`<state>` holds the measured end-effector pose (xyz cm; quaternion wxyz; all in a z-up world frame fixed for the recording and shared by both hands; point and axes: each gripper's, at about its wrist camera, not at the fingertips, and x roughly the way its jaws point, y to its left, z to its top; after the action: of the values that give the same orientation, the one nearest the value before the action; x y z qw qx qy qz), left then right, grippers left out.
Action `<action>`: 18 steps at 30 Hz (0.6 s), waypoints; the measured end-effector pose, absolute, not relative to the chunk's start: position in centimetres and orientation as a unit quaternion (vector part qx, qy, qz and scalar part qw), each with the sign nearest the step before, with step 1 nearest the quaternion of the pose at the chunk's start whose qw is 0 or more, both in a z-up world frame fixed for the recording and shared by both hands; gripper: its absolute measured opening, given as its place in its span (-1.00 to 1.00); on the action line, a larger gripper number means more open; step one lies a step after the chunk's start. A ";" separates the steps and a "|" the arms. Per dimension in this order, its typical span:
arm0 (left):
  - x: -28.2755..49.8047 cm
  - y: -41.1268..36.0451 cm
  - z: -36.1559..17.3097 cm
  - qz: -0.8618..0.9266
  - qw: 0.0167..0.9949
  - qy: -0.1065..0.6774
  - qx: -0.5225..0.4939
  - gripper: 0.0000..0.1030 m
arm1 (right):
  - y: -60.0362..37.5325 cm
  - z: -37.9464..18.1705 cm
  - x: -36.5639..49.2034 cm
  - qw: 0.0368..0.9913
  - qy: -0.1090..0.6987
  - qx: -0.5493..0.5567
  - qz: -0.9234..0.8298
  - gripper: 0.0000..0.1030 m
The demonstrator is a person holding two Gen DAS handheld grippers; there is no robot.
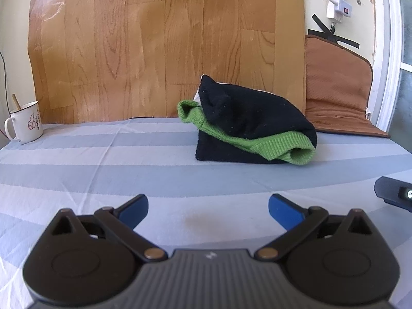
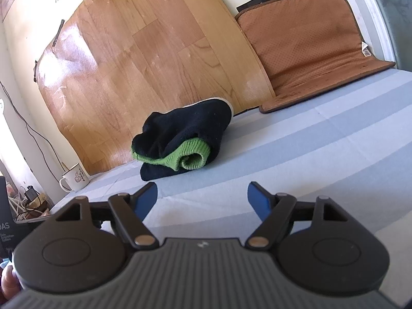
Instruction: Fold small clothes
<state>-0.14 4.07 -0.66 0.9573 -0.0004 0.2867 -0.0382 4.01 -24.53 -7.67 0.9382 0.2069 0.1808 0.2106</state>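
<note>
**Garment bundled at the back; both tongs hang off, empty**

- Black sweater with green ribbed trim (image 1: 255,123) sits as a compact folded heap on the striped sheet (image 1: 128,170), near the rear edge, just in front of the wood-grain panel (image 1: 154,46) leaning on the wall. One green cuff pokes out of the front of the fold, rolled and loose.
- Left tongs (image 1: 208,211): spread apart, nothing between them, well short of the garment.
- Right tongs (image 2: 202,199): likewise spread and empty, aimed at the heap from its right front, near it but not touching.
- Step, by my reading: folding looks largely done; this is a release or pause. The bundle is lumpy, so a next move would likely be tucking that cuff or squaring the stack, which needs a low approach and a pinch on the ribbing alone.
- Room: broad bare sheet between tongs and sweater. Brown cushion (image 1: 337,95) stands just right of it, enamel mug (image 1: 24,122) far left by the sheet's edge. Panel close behind limits any push backward.
</note>
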 end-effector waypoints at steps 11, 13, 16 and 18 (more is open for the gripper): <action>0.1 4.7 -0.7 -0.022 0.956 0.292 -0.014 1.00 | -24.3 -7.8 4.1 0.938 0.184 0.204 0.211 0.58; 0.2 4.9 -0.7 -0.010 0.956 0.294 -0.021 1.00 | -24.3 -7.8 4.1 0.938 0.187 0.202 0.211 0.59; 0.2 5.1 -0.8 0.004 0.955 0.294 -0.024 1.00 | -24.2 -7.8 4.2 0.938 0.190 0.200 0.211 0.61; 0.1 5.1 -0.7 0.011 0.956 0.292 -0.023 1.00 | -24.1 -7.8 4.2 0.938 0.192 0.199 0.210 0.62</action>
<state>0.10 5.12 -0.73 0.9562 -0.0228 0.2915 0.0106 4.22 -24.14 -7.79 0.9378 0.1989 0.1918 0.2102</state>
